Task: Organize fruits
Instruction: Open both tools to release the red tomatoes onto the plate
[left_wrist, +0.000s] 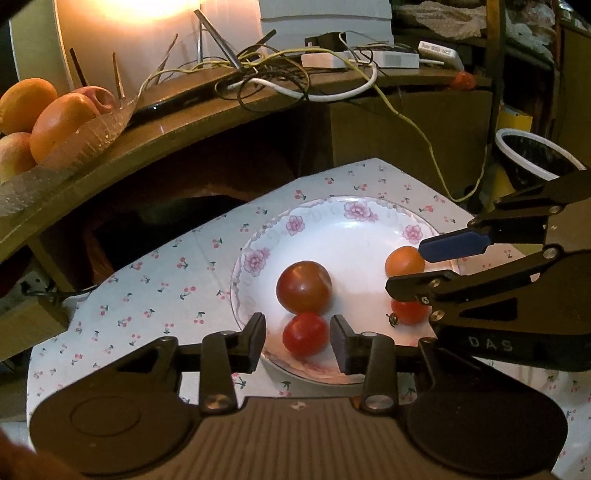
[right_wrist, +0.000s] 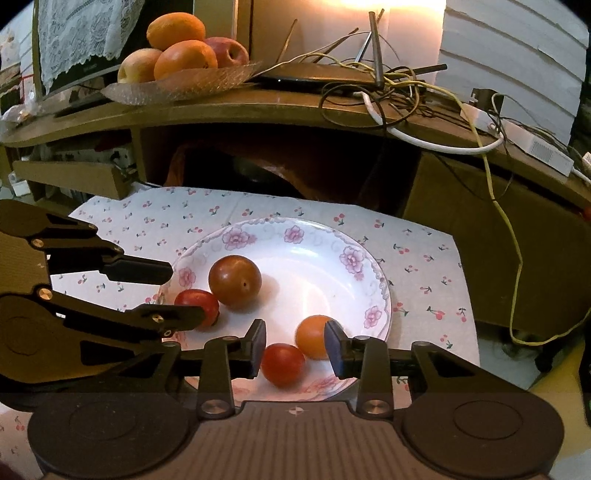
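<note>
A white plate with pink flowers (left_wrist: 354, 221) (right_wrist: 325, 243) sits on a cherry-print cloth. On it lie a large dark red-brown tomato (left_wrist: 303, 287) (right_wrist: 235, 281), an orange tomato (left_wrist: 403, 261) (right_wrist: 312, 336) and two small red tomatoes. My left gripper (left_wrist: 297, 341) is open, its fingers either side of one red tomato (left_wrist: 306, 334) (right_wrist: 195, 304). My right gripper (right_wrist: 295, 349) is open around the other red tomato (right_wrist: 282, 364) (left_wrist: 409, 312), with the orange one by its right finger. Neither visibly squeezes its fruit.
A glass dish (right_wrist: 184, 86) with oranges and apples stands on the wooden shelf (right_wrist: 258, 107) behind, also at the left in the left wrist view (left_wrist: 55, 147). Tangled cables (right_wrist: 388, 85) and a router lie on the shelf. A white-rimmed bin (left_wrist: 532, 155) stands right.
</note>
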